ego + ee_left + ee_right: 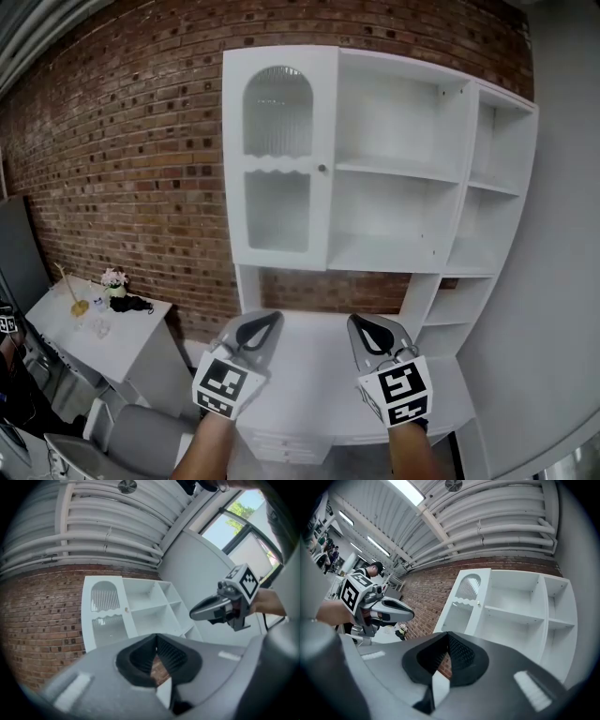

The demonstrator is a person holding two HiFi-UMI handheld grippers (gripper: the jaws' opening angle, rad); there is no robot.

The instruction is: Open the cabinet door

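A white cabinet (375, 159) stands against a brick wall. Its left door (278, 159), with ribbed glass panels and a small round knob (322, 169), is closed; the door (104, 613) and knob (478, 603) show in both gripper views too. My left gripper (269, 322) and right gripper (361, 325) are held side by side low in the head view, well short of the door, above the cabinet's counter. Both have their jaws together with nothing between them. Each gripper shows in the other's view: the right gripper (194, 613) and the left gripper (408, 613).
Open shelves (398, 169) fill the cabinet right of the door, with narrower shelves (497, 187) at the far right. A white counter (309, 384) juts out under the grippers. A small white table (112, 342) with flowers (114, 278) stands at left. A grey wall (553, 328) rises at right.
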